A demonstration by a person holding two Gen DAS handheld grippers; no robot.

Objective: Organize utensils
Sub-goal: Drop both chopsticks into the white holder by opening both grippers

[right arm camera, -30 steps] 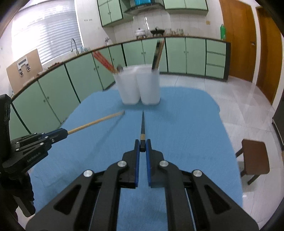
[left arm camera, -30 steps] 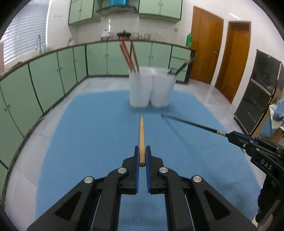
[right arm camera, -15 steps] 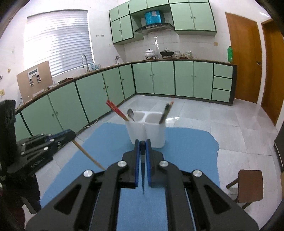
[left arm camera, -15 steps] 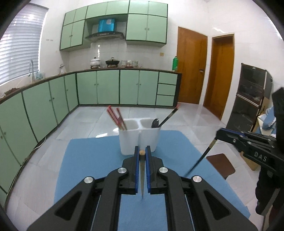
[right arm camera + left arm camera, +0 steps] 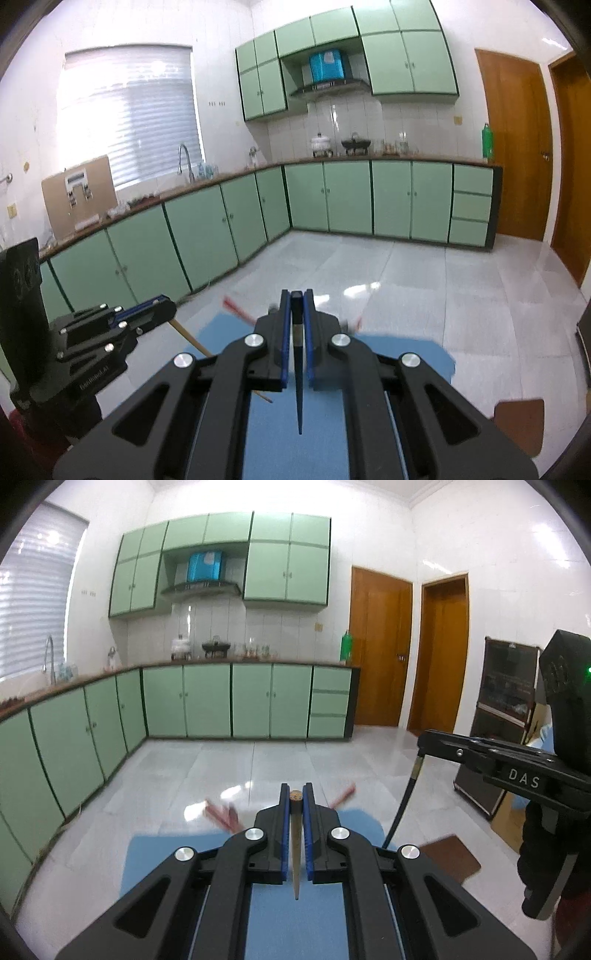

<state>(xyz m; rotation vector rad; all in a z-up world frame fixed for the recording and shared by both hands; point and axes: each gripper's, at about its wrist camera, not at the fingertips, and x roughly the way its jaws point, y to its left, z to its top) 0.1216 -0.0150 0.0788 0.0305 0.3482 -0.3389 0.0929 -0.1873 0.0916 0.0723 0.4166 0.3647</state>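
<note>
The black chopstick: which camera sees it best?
The right wrist view: the black chopstick hangs point-down, centred between the right gripper's fingers. The left wrist view shows it side-on, lower end hidden.

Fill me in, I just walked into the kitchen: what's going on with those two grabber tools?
A person holds a gripper in each hand, sorting utensils over a blue mat. The left gripper is clamped on a wooden chopstick, and the right gripper on a black chopstick; both sticks hang point-down. Red chopsticks blur just past the fingers, but the holder they stand in is hidden, so neither held stick is put away yet.
</note>
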